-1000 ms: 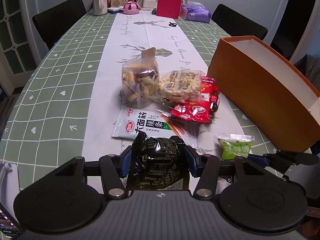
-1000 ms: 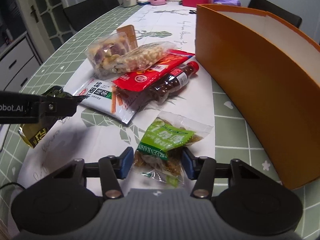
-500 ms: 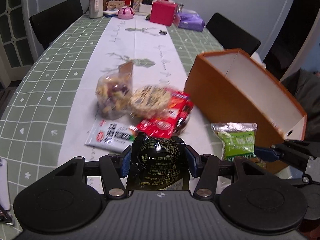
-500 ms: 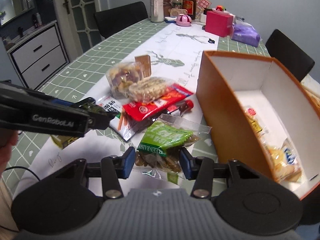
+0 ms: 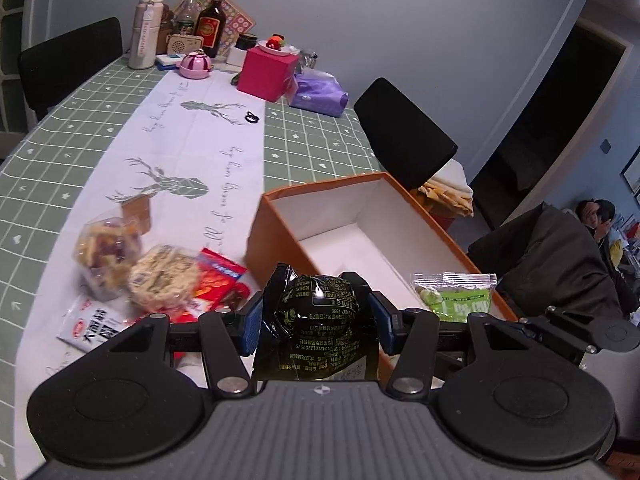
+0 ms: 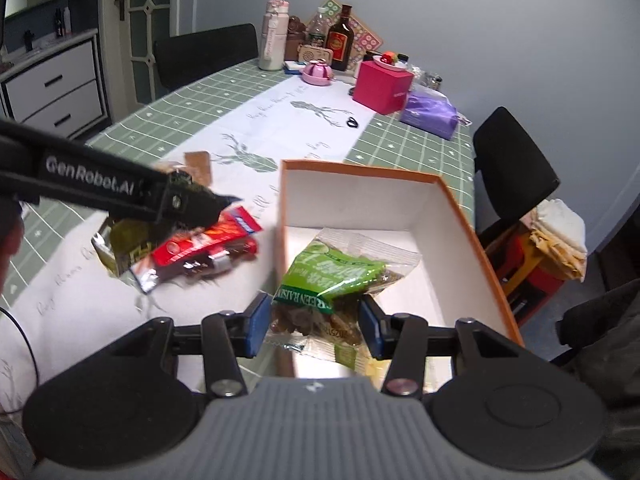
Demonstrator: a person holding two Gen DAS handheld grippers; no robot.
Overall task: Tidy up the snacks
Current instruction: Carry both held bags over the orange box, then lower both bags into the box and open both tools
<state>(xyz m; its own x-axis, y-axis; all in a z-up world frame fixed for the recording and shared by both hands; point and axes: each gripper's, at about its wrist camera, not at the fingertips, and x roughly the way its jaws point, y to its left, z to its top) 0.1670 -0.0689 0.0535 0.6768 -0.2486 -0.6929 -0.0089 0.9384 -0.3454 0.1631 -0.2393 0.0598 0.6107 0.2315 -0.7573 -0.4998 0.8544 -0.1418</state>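
Observation:
My left gripper (image 5: 316,320) is shut on a black snack packet (image 5: 320,320), held in the air at the near left edge of the orange box (image 5: 276,256). My right gripper (image 6: 314,328) is shut on a green raisin bag (image 6: 332,276), which hangs over the white inside of the orange box (image 6: 460,216). In the left wrist view the green raisin bag (image 5: 456,296) shows at the right above the box. The right wrist view shows the left gripper (image 6: 188,200) from the side, with the black packet (image 6: 120,244) hanging under it.
More snacks lie on the white runner left of the box: a clear bag of mixed snacks (image 5: 106,252), a peanut pack (image 5: 164,276), red packets (image 6: 204,240) and a white packet (image 5: 92,324). Bottles, a pink box (image 5: 266,74) and a purple pack (image 5: 318,94) stand far back. Black chairs surround the table.
Both grippers have risen from the table and swung right toward the orange box, each carrying its packet. The green bag now hangs over the box's inside.

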